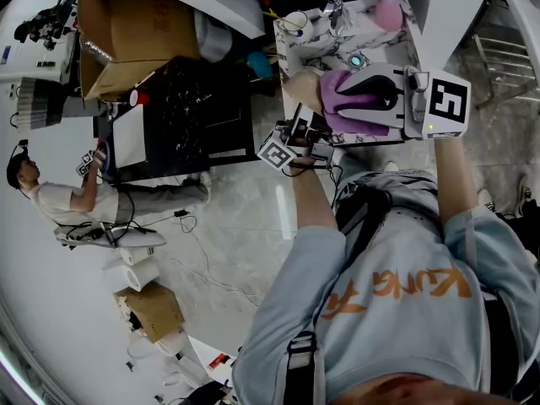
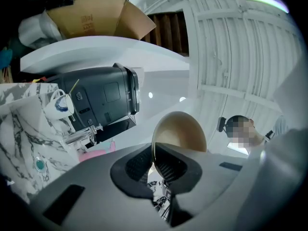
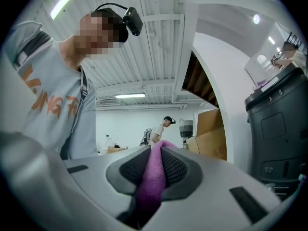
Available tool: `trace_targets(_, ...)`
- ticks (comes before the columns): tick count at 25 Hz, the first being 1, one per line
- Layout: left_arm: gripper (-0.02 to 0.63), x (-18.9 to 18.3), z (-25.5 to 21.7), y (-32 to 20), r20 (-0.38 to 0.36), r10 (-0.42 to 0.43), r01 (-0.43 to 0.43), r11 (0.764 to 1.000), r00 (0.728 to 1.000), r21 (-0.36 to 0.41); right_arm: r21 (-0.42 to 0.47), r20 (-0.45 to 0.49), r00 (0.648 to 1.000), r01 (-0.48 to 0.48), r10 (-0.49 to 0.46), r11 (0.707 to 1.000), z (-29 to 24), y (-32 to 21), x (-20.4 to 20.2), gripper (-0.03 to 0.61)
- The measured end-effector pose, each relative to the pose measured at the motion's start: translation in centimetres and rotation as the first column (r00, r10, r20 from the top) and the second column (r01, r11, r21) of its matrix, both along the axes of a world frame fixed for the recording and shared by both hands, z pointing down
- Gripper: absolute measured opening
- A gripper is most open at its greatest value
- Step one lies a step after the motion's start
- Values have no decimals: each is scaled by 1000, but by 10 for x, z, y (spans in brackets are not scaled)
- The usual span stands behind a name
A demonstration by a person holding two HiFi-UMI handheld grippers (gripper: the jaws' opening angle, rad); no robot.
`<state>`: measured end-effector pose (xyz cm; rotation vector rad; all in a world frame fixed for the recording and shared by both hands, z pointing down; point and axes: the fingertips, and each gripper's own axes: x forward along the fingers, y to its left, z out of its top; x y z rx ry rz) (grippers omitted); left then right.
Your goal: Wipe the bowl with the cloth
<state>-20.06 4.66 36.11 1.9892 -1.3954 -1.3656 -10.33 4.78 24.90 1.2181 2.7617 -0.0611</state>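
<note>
In the left gripper view a tan bowl (image 2: 180,131) stands on edge, its rim pinched between the jaws of my left gripper (image 2: 155,165), which is shut on it. In the right gripper view a purple cloth (image 3: 153,177) is clamped in my right gripper (image 3: 156,160) and bulges out past the pads. In the head view both grippers are raised over the marble counter. The left gripper (image 1: 305,123) holds the bowl (image 1: 301,87) up. The right gripper (image 1: 359,99) presses the cloth (image 1: 342,99) against the bowl's right side.
The marble counter (image 1: 316,51) carries a white cup (image 1: 295,24), a faucet (image 1: 336,11) and a pink bottle (image 1: 386,11). A black machine (image 1: 190,108) and a cardboard box (image 1: 126,32) stand to the left. Another person (image 1: 51,197) crouches at the far left.
</note>
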Motion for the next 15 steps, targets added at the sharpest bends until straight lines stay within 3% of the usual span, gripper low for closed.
trace_targets(8,32,24,-13,-6,25,107,-108,994,994,27,-94,51,998,-30,35,995,-15,-14,6,75)
trace_targets(15,32,33,-17,-5,48,134,-136,989,990,56,-153,67,993,-86,97,984,-19,-28,4,75)
